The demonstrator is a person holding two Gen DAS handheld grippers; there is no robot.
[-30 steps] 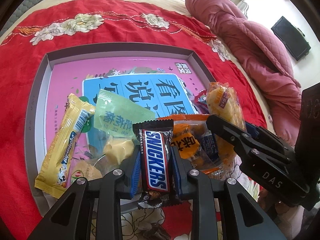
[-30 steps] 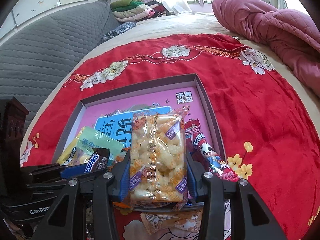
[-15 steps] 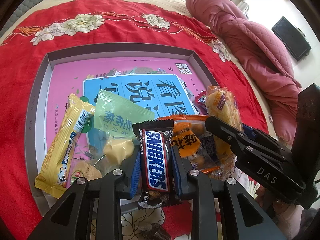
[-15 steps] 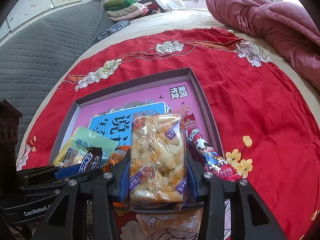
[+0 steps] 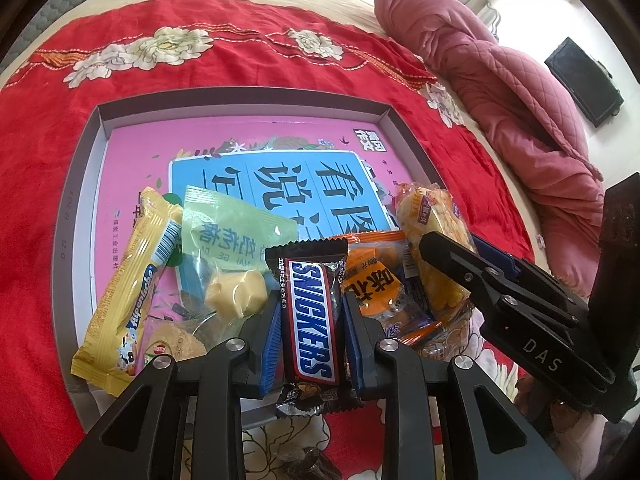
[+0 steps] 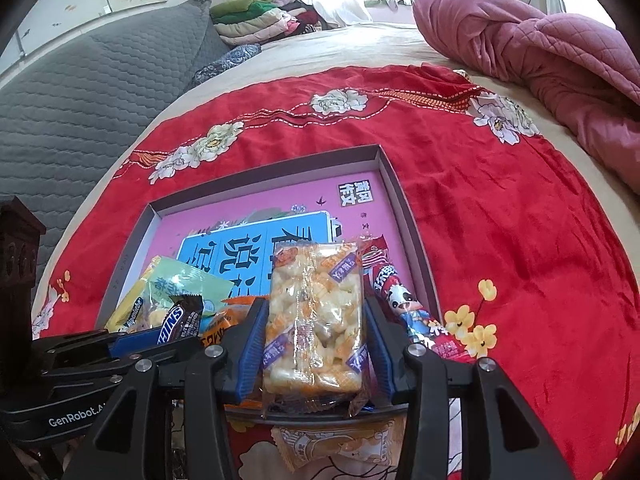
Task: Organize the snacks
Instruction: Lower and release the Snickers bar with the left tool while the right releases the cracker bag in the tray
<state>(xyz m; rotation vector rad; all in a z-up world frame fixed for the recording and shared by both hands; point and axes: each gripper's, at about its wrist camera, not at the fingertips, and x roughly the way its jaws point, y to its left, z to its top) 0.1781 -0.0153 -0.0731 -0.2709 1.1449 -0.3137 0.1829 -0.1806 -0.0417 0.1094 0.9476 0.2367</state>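
Snickers bar [image 5: 310, 320] clamped in left gripper [image 5: 310, 322]; puffed-snack pack [image 6: 314, 320] clamped in right gripper [image 6: 314, 344], both over the tray's [image 5: 80, 184] near edge (snacks piled ahead). Risk: early release could drop either wrapper outside, onto the bed.

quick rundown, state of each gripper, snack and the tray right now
left gripper: shut on the Snickers bar, held above the tray's near edge
right gripper: shut on the puffed rice pack
tray: open-topped, flat on the red cloth
yellow wafer bar: sealed, lying in tray
green candy bag: sealed, lying in tray
orange snack pack: lying in tray
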